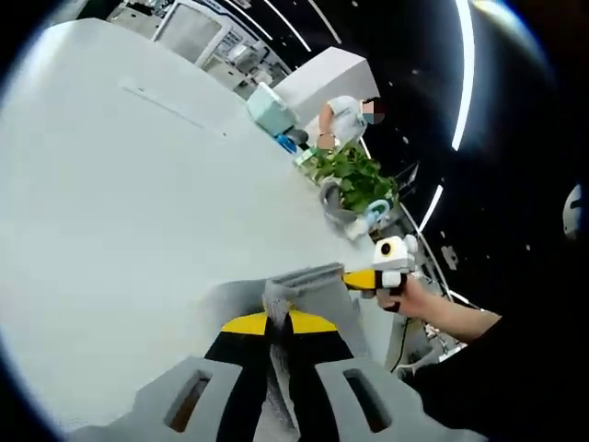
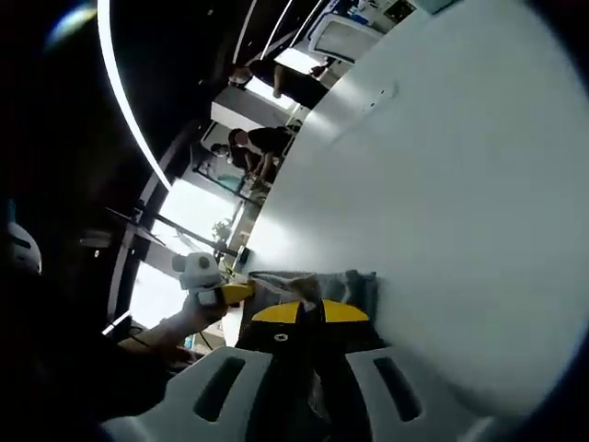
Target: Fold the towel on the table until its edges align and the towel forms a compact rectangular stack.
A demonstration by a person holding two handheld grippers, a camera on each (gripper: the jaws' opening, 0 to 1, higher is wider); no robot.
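The grey towel is lifted off the white table and hangs stretched between both grippers. My left gripper, with yellow-and-black jaws, is shut on one bunched edge of it. The right gripper, held in a person's hand, pinches the other end at the right of the left gripper view. In the right gripper view the towel is a short grey band. My right gripper is shut on it there, and the left gripper holds its far end above the table.
A green plant, a teal box and small items stand along the table's far edge. A person is behind them. More people stand in the lit area beyond the table. A dark sleeve fills the lower right.
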